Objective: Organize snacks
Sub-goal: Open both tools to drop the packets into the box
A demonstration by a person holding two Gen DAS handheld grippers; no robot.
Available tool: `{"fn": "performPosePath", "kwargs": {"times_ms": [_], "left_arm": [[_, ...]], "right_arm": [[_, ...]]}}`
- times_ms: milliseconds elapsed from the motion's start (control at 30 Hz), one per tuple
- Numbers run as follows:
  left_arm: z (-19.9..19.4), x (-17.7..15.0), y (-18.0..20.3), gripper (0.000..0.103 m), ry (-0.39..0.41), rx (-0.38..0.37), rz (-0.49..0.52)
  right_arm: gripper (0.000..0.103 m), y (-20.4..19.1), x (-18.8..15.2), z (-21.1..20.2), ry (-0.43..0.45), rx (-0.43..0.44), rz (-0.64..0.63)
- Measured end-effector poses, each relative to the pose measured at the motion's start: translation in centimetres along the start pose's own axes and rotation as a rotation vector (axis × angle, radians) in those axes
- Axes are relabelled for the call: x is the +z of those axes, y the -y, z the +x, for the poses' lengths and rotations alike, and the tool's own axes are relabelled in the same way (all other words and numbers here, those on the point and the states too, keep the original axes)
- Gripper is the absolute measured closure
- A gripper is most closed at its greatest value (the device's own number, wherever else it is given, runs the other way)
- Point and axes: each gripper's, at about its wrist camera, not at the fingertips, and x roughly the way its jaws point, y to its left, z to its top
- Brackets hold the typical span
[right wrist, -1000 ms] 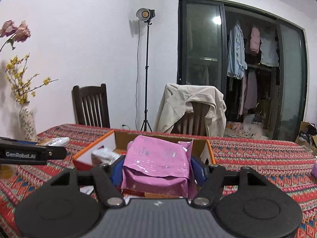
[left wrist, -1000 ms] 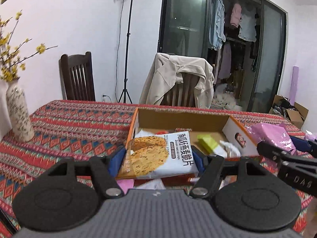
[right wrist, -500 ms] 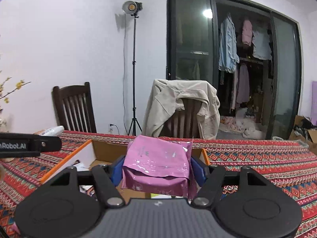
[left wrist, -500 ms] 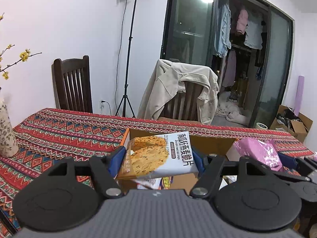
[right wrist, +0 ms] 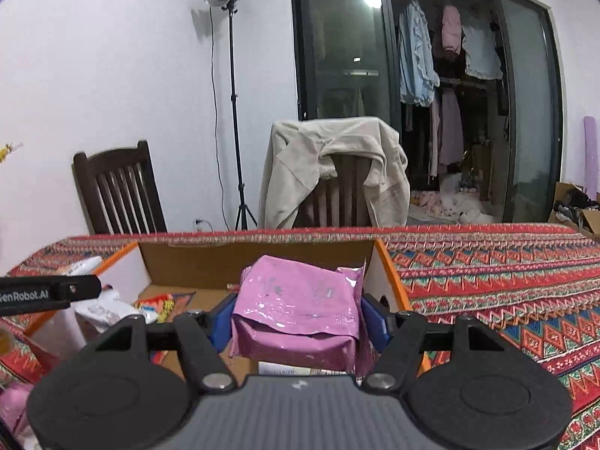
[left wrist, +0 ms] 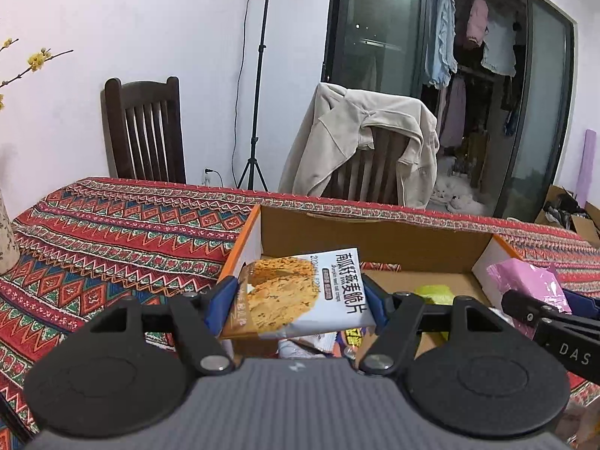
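- Patterned red cloth covers the desk (left wrist: 112,232); an open cardboard box (left wrist: 375,232) stands on it, loose snacks on its floor.
- Left claw (left wrist: 300,303) is clamped on an oat-crisp packet (left wrist: 300,292), now over the box's near-left corner, at 9 o'clock inside the box.
- Right claw (right wrist: 298,318) grips a pink pouch (right wrist: 300,300), at 3 o'clock by the right wall.
- Since a second ago both packets have come forward and lower over the box.
- Judgement: release into the box is next.
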Motion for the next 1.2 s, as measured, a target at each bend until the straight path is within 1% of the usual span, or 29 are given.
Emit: {"fn": "performPosePath", "kwargs": {"times_ms": [33, 133, 200, 233, 267, 400, 600, 700, 900, 1067, 1200], "left_arm": [[0.1, -0.1, -0.1, 0.030, 0.001, -0.001, 0.002], [0.0, -0.4, -0.2, 0.019, 0.003, -0.005, -0.008], [-0.4, -0.4, -0.2, 0.000, 0.018, -0.012, -0.020], [-0.5, -0.4, -0.2, 0.000, 0.032, -0.006, -0.029], [-0.7, -0.5, -0.3, 0.000, 0.041, -0.004, -0.034], [-0.4, -0.5, -0.5, 0.000, 0.022, -0.001, -0.043], [-0.9, -0.3, -0.6, 0.000, 0.022, -0.007, -0.059], [-1.7, 0.1, -0.7, 0.000, 0.032, -0.032, -0.076], [-3.5, 1.0, -0.3, 0.000, 0.060, -0.051, -0.078], [-5.3, 1.8, -0.2, 0.000, 0.078, -0.050, -0.081], [-6.7, 2.3, -0.3, 0.000, 0.091, -0.047, -0.068]], "right_arm": [[0.033, 0.0, -0.2, 0.2, -0.010, 0.000, -0.003], [0.021, 0.2, -0.5, 0.5, -0.037, 0.023, 0.016], [0.014, 0.4, -0.4, 0.2, -0.029, 0.034, 0.030], [0.003, 0.4, -0.3, 0.1, -0.027, 0.037, 0.033], [0.000, 0.4, -0.3, 0.0, -0.023, 0.042, 0.037], [0.000, 0.4, -0.6, -0.2, -0.017, 0.025, 0.031], [0.000, 0.3, -0.5, -0.5, -0.009, 0.028, 0.033], [0.000, 0.3, -0.3, -0.8, 0.002, 0.026, 0.032], [0.000, 0.4, 0.5, -2.1, 0.030, 0.024, 0.036], [0.000, 0.3, 1.6, -4.1, 0.066, 0.038, 0.035], [0.000, 0.1, 2.0, -5.7, 0.085, 0.032, 0.008]]}}
